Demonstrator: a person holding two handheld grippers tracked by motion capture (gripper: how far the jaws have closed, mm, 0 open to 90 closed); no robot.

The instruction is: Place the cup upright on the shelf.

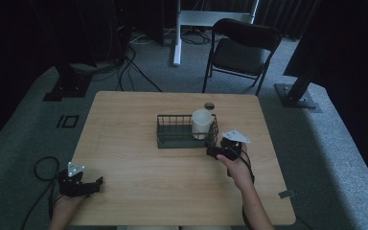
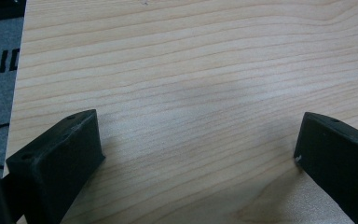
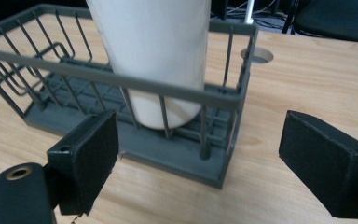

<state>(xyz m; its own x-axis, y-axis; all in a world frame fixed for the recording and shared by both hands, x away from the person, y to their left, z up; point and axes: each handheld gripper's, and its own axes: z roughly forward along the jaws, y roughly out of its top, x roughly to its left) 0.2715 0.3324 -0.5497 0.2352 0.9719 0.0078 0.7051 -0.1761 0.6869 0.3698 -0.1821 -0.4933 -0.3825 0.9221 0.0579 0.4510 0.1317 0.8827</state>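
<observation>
Jaws of the right gripper stand apart in the high view, empty, just off the near right corner of the wire basket at mid-bench. A white cup stands upright inside the basket's right end. That placement suggests the hand is lined up either to reach for the cup or to let it alone after setting it there; which, I cannot tell. The left gripper rests at the bench's near left corner, well apart from the basket, likely parked out of the way.

From the left gripper view, its jaws are wide apart over bare wood, holding nothing.

From the right gripper view, the jaws are spread wide and empty, facing the basket's near wall, with the cup behind the wires, its base on the basket floor.
</observation>
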